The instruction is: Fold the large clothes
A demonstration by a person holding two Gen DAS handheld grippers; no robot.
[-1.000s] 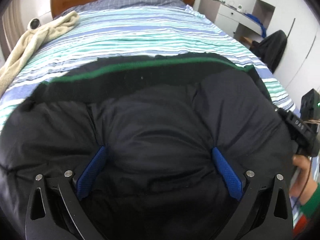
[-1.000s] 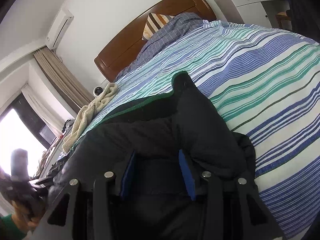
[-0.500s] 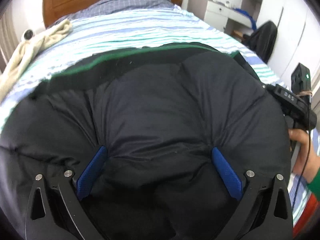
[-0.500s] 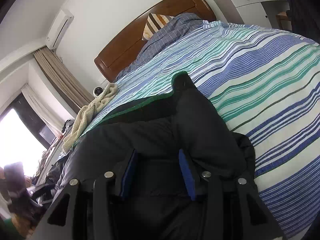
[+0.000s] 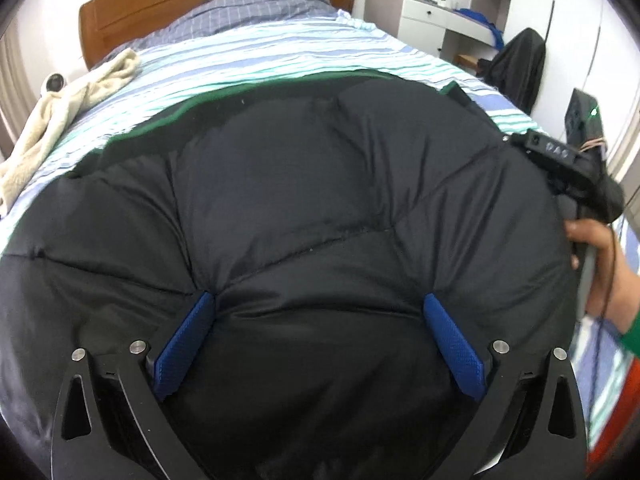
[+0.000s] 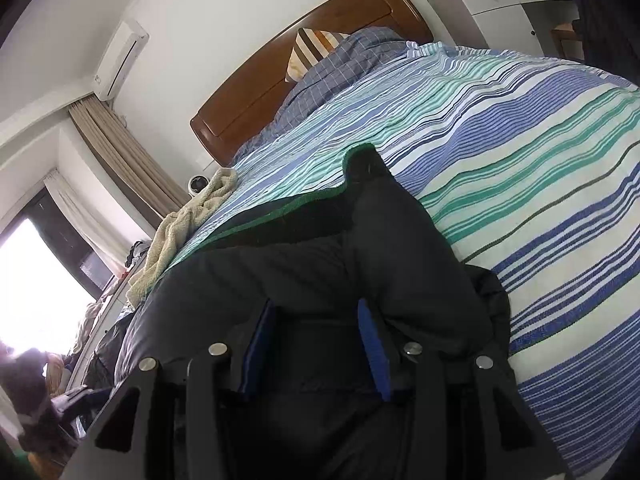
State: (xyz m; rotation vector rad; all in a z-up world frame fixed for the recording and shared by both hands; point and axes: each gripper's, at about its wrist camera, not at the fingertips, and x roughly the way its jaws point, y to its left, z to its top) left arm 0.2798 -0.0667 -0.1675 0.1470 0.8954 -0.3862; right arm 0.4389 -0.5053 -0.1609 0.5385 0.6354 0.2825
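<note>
A large black puffy jacket (image 5: 304, 208) with a green-trimmed hem lies on the striped bed (image 5: 280, 52). My left gripper (image 5: 318, 304) is open wide, its blue pads (image 5: 186, 344) pressed onto the padded fabric, which bulges between them. My right gripper (image 6: 316, 312) stands part closed on a fold of the jacket (image 6: 320, 264) at its right edge; jacket cloth fills the gap between the blue pads (image 6: 374, 344). The right gripper's body and the hand on it show at the right of the left wrist view (image 5: 576, 176).
A cream towel (image 5: 68, 112) lies along the bed's left side by a small round camera (image 5: 54, 82). Wooden headboard (image 5: 160, 8), checked pillow (image 5: 256, 8), white desk (image 5: 440, 16) and a dark chair (image 5: 520, 64) stand beyond. Striped bedding (image 6: 540, 168) extends right of the jacket.
The left gripper has pushed forward over the jacket, which now covers more of the bed and hides most of the green hem. The right gripper holds still.
</note>
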